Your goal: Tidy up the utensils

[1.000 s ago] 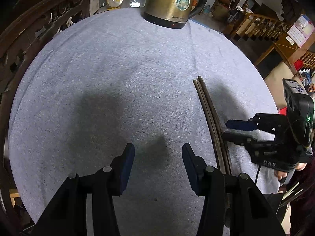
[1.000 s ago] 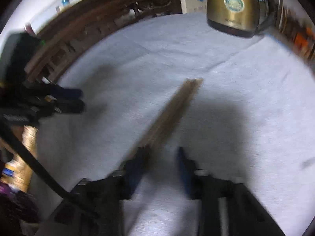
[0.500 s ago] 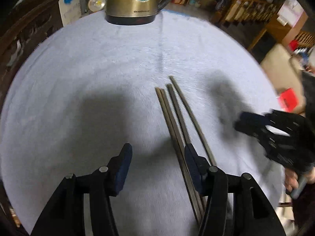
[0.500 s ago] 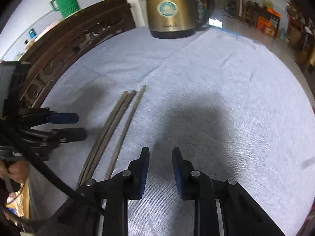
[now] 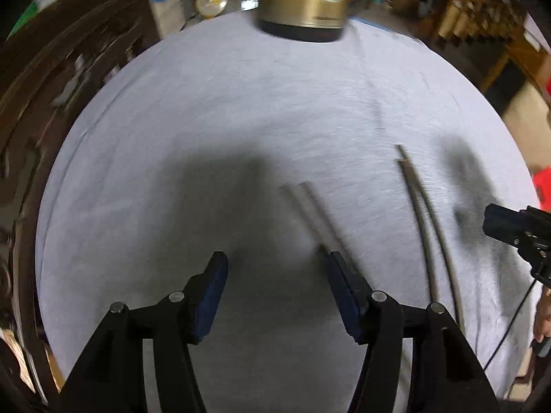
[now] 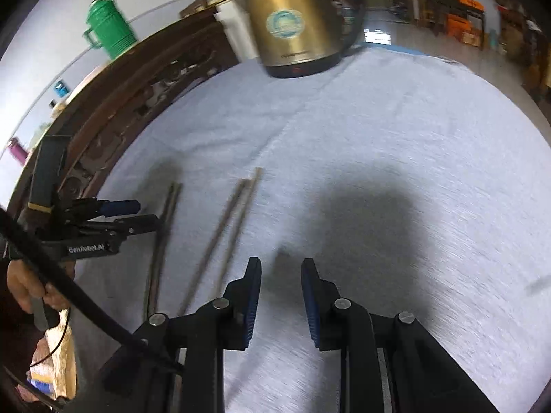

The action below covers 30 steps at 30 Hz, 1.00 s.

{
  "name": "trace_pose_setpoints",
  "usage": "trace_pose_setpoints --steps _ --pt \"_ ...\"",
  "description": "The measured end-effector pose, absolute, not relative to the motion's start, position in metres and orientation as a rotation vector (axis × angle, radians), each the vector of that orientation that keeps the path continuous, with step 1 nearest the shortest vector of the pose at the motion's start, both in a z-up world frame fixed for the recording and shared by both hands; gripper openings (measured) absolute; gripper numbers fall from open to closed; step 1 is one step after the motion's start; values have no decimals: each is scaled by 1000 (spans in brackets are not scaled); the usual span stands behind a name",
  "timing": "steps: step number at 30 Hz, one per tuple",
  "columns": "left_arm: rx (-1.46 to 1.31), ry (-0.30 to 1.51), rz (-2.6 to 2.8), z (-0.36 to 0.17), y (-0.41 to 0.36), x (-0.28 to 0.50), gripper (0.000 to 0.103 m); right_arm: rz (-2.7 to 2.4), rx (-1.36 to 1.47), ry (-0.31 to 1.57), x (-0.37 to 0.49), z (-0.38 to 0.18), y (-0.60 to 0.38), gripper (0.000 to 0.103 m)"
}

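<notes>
Four thin dark chopsticks lie on the grey-blue cloth as two pairs. The left pair is blurred and runs down to the right finger of my left gripper. Its jaws are opening and only bare cloth shows between them. The right pair lies further right, beside my right gripper. In the right wrist view the nearer pair lies just left of my right gripper, whose jaws stand narrowly apart on nothing. The other pair lies at the tips of the left gripper.
A gold electric kettle stands at the cloth's far edge, also the kettle in the left wrist view. A carved dark wooden backrest runs along the left side, with a green jug behind. A hand holds the left gripper.
The chopsticks lay bundled together a second ago; they now lie split into two pairs. My left jaws have widened. My right gripper has drawn off to the right of the sticks.
</notes>
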<state>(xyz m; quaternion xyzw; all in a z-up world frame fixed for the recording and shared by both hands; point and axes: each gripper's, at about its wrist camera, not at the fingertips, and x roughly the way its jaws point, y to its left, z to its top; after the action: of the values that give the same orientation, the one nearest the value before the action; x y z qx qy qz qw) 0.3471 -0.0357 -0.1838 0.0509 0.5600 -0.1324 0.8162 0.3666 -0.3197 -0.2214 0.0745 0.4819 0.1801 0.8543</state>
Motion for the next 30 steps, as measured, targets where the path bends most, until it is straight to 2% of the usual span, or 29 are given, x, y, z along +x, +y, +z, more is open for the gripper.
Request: trace_pose_setpoints --steps 4,9,14,27,29,30 --pt "-27 1193 -356 -175 -14 343 59 402 107 1015 385 -224 -293 27" --pt "-30 1186 -342 -170 -12 344 59 418 -18 1096 401 -235 -264 27" --pt "-31 1205 -303 -182 -21 355 59 350 -122 1073 402 -237 -262 22" --pt "65 1218 -211 -188 -52 395 59 197 100 1100 429 -228 -304 22" --pt "81 1221 -205 -187 -56 404 54 175 89 1131 441 -233 -301 22" --pt "82 1221 -204 -186 -58 410 49 155 80 1148 447 -235 -299 22"
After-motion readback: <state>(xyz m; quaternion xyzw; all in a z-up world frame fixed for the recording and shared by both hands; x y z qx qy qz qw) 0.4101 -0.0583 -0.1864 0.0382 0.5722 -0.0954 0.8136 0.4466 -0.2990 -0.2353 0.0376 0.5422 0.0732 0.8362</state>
